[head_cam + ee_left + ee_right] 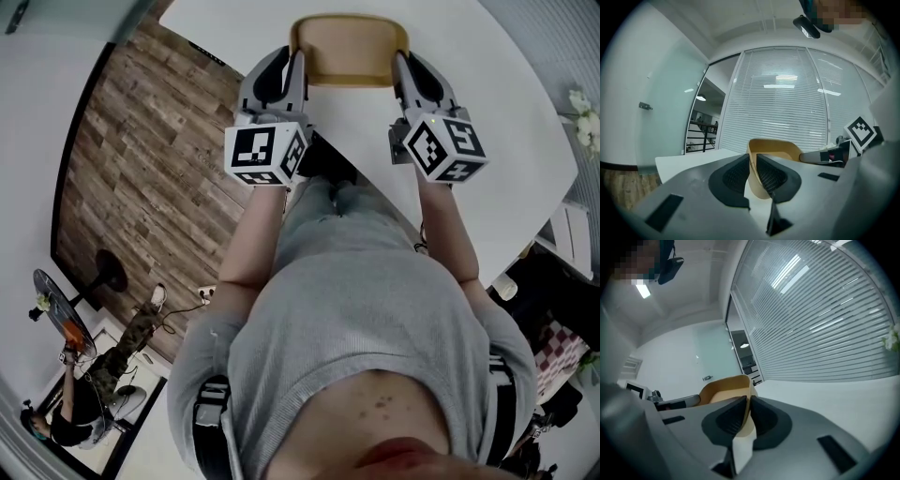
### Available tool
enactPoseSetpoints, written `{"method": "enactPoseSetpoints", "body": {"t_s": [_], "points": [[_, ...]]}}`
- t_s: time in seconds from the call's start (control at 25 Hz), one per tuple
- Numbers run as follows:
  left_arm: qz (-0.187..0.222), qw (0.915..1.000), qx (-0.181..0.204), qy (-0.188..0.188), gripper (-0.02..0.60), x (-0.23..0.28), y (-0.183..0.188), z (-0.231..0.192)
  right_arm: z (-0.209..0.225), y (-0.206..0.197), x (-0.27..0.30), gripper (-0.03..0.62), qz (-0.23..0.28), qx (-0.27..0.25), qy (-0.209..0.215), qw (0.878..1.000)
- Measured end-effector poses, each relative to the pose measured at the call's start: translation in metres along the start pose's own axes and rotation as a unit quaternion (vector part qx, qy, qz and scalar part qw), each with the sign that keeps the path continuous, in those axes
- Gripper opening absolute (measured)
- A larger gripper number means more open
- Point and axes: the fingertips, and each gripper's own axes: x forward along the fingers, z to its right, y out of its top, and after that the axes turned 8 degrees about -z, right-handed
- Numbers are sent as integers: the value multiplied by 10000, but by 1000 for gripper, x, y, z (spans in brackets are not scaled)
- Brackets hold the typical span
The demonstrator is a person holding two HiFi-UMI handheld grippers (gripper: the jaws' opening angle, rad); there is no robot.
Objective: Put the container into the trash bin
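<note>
Two grippers, one load: the tan container (349,52) sits between them. The left gripper (296,62) has its fingers (771,176) clenched on the container's left wall. The rim stands up in the narrow slot between the pads, one pad inside the wall and one outside. The right gripper (403,64) does the same on the opposite wall, its fingers (729,420) pinched on the thin edge. Neither gripper is free.

Key relation: from the head view, the container's wider span runs across from one pair of fingers to the other. The body therefore lies inward of each pair, to the right of the left fingers and to the left of the right fingers, and slightly ahead of both tips. Its open side is up and roughly level. Both hands are equally near, so the load is shared.

Below and beyond the fingers lies the white desk (487,122). We cannot settle whether the container's base is clear of it.

No trash bin shows in any view, so its bearing from the fingers is unknown. We judge that the coming carry depends on holding the spacing between the two grips. Drifting apart would strain the thin walls, and closing in would buckle them.
</note>
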Motion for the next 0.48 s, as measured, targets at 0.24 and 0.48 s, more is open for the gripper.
{"method": "enactPoseSetpoints", "body": {"t_s": [0.24,0.48], "points": [[147,9995,-83,275,51,-17,-1,-6,-13,0,3,84,-8,-115,241,9996],[206,9982,-147,538,51,-33,-6,-12,-26,-5,7,84,-79,-228,495,9985]]}}
